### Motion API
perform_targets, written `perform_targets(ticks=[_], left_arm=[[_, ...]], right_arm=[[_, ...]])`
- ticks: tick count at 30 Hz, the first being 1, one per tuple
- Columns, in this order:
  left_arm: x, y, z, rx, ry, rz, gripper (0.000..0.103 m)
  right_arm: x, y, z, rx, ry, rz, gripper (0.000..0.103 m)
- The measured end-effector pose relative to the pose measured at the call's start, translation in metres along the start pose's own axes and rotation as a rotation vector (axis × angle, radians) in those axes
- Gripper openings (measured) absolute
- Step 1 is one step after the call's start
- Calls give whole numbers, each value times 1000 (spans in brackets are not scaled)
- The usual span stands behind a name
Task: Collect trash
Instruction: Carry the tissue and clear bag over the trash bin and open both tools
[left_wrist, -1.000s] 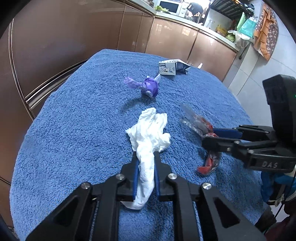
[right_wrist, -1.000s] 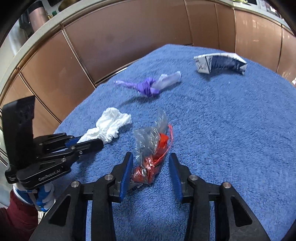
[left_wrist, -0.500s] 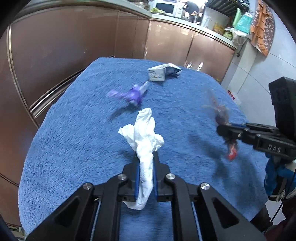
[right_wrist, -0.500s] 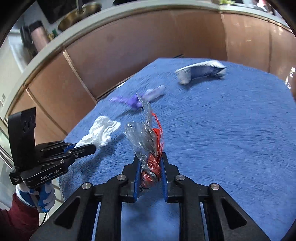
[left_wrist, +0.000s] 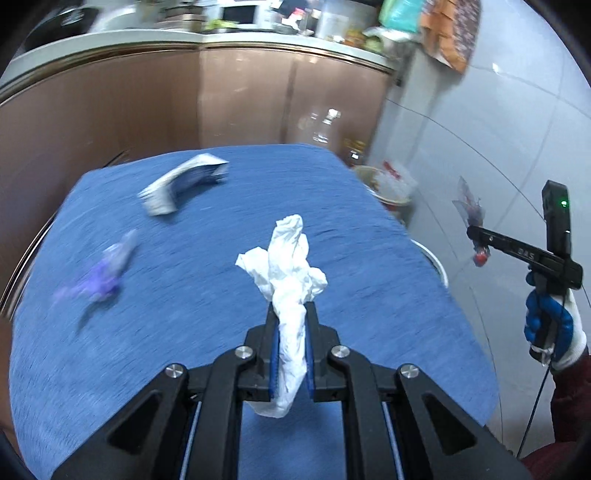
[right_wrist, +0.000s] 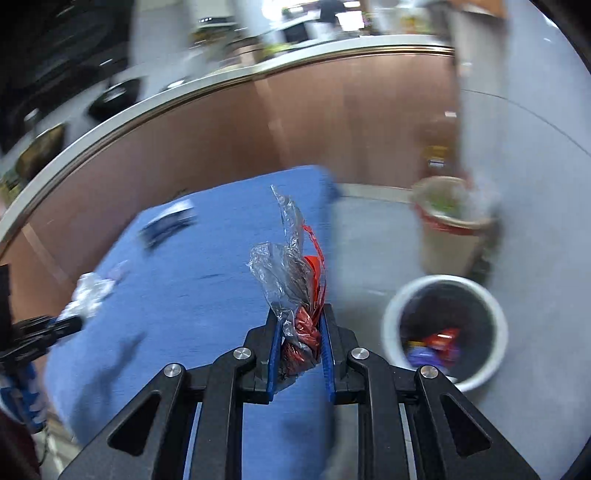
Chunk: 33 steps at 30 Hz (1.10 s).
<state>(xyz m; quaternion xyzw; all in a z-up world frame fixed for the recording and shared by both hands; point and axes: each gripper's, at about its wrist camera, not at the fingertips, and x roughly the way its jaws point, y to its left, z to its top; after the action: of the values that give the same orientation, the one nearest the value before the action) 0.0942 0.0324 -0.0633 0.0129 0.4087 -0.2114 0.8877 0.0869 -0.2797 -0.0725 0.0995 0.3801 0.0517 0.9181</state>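
Note:
My left gripper (left_wrist: 291, 325) is shut on a crumpled white tissue (left_wrist: 286, 262), lifted above the blue towel-covered table (left_wrist: 207, 295). My right gripper (right_wrist: 301, 332) is shut on a clear-and-red plastic wrapper (right_wrist: 295, 280), held past the table's right edge. In the left wrist view that wrapper (left_wrist: 474, 218) hangs from the right gripper (left_wrist: 480, 236) over the floor. A white round bin (right_wrist: 391, 306) with trash inside stands on the floor below and to the right. A purple wrapper (left_wrist: 103, 277) and a folded white-and-blue carton (left_wrist: 184, 186) still lie on the table.
A beige bucket (right_wrist: 447, 236) with a red band stands beyond the white bin by the wall. Brown cabinets (left_wrist: 221, 103) run behind the table. A gloved hand (left_wrist: 554, 328) holds the right gripper's handle.
Both grippers rose off the table with their trash and swung right. The right jaws closed on the wrapper and carried it beyond the table edge, toward the white bin.

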Motion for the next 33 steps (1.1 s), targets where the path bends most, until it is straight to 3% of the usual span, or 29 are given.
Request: perform_targets(ticks=[7,17,22,25,28,30,33], left_arm=[[66,-97,57,149,55,-97,10],[204,-240,129,286,176,-203,11],[259,-273,140,270,228,-216,13],[288,-284,142,246,258,-216,13],[310,-283,140,204,292,-220,20],[318,-285,139,181,299,-224,36],[323,-284,139,147,298,-249,40]], right_arm=[[18,-99,4,122,9,-153,19],[82,-171,6,204,65,-234,20],[104,-197,2,228,101,-262,21],[119,-211,-1,241,125,-270,32],[130,-219,-3,242,147,-289,44],[134,-222,-5,239,155,-302,46],[132,-222,-7,243,155,-310,48]])
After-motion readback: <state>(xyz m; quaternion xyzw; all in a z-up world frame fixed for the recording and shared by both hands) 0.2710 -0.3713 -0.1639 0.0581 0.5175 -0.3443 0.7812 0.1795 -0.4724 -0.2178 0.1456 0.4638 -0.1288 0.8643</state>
